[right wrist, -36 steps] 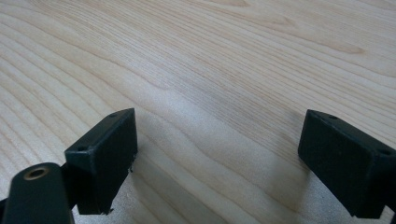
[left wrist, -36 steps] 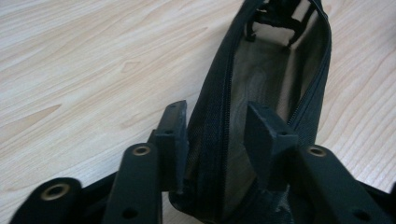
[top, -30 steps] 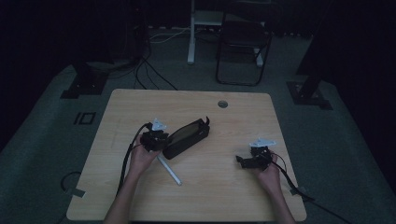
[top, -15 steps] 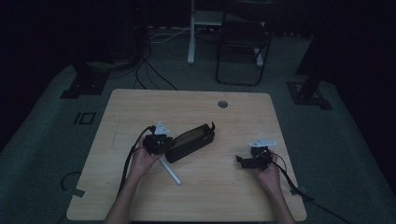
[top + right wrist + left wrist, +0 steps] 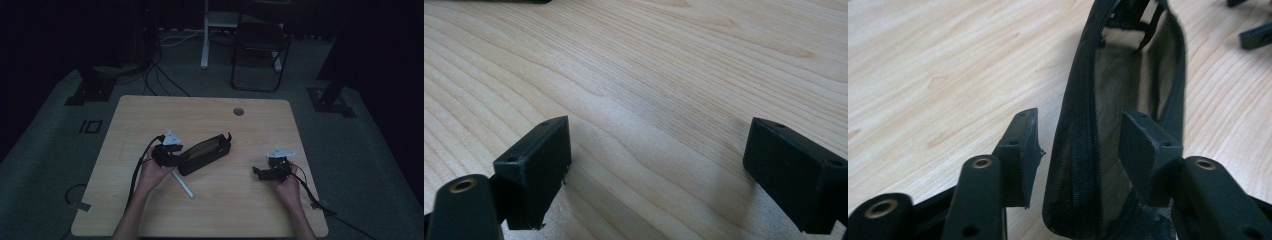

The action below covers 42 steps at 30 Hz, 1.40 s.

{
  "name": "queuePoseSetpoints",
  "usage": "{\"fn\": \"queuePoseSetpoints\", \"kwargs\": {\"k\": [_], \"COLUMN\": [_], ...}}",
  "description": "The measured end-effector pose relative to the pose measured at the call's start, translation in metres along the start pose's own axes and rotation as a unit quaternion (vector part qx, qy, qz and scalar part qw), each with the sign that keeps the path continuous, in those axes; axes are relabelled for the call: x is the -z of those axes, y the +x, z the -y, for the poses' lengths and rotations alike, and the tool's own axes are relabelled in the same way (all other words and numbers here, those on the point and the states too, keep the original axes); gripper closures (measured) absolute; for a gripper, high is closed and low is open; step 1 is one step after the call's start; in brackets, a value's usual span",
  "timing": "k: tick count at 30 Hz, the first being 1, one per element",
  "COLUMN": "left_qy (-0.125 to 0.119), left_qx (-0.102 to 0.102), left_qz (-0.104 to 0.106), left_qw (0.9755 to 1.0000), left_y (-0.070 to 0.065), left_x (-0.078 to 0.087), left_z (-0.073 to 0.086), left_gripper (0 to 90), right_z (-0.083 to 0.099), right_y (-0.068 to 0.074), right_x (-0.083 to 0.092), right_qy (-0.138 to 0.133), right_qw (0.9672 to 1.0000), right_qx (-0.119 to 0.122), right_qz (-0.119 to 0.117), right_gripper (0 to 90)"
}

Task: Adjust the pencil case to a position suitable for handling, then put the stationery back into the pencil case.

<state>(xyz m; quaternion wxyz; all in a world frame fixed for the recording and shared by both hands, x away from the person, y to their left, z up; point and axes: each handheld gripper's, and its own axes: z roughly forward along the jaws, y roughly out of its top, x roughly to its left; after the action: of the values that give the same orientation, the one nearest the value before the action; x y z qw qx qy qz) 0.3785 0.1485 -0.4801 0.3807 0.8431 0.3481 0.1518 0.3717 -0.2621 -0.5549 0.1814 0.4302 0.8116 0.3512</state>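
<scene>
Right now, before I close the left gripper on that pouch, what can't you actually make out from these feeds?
- Inside of the black pouch: left gripper view, its own walls and dimness hide any contents.
- Pouch's near end: same view, cut off by the bottom edge.
- White stick: high view, upper end hidden under the pouch; too small to identify.
- Right gripper: high view, too small and dark to judge its jaws.

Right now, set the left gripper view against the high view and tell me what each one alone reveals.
Left gripper view alone: the pouch's zipper teeth and mesh lining, and the left gripper open with one side wall between its jaws. High view alone: the white pen beside the left hand, the right gripper apart on bare wood, and the table's edge. Both: the unzipped pouch on the wooden table.
</scene>
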Motion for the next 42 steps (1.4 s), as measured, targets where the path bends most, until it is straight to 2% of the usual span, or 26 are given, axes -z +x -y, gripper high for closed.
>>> {"fn": "queuePoseSetpoints", "kwargs": {"k": [6, 14, 20, 28, 37, 42], "left_qy": [-0.015, -0.033, -0.03, -0.032, -0.041, -0.04], "left_qx": [-0.004, -0.029, -0.038, -0.04, -0.042, -0.057], "left_qz": [0.007, 0.022, 0.027, 0.031, 0.051, 0.059], "left_qw": [0.9998, 0.9988, 0.9984, 0.9982, 0.997, 0.9958], "left_y": [-0.004, -0.016, -0.023, -0.029, -0.037, -0.044], "left_x": [0.01, 0.021, 0.026, 0.031, 0.036, 0.038], "left_z": [0.001, 0.003, 0.011, 0.017, 0.029, 0.036], "left_gripper": [46.4, 43.1, 39.6, 38.5, 36.0, 33.5], "right_z": [0.0, 0.0, 0.0, 0.0, 0.0, 0.0], "right_y": [0.0, 0.0, 0.0, 0.0, 0.0, 0.0], "right_x": [0.0, 0.0, 0.0, 0.0, 0.0, 0.0], "right_qy": [0.0, 0.0, 0.0, 0.0, 0.0, 0.0], "right_qw": [1.0, 1.0, 1.0, 1.0, 1.0, 1.0], "right_qx": [0.0, 0.0, 0.0, 0.0, 0.0, 0.0], "right_qz": [0.0, 0.0, 0.0, 0.0, 0.0, 0.0], "right_gripper": [11.9, 12.0, 11.9, 11.9, 11.9, 11.9]}}
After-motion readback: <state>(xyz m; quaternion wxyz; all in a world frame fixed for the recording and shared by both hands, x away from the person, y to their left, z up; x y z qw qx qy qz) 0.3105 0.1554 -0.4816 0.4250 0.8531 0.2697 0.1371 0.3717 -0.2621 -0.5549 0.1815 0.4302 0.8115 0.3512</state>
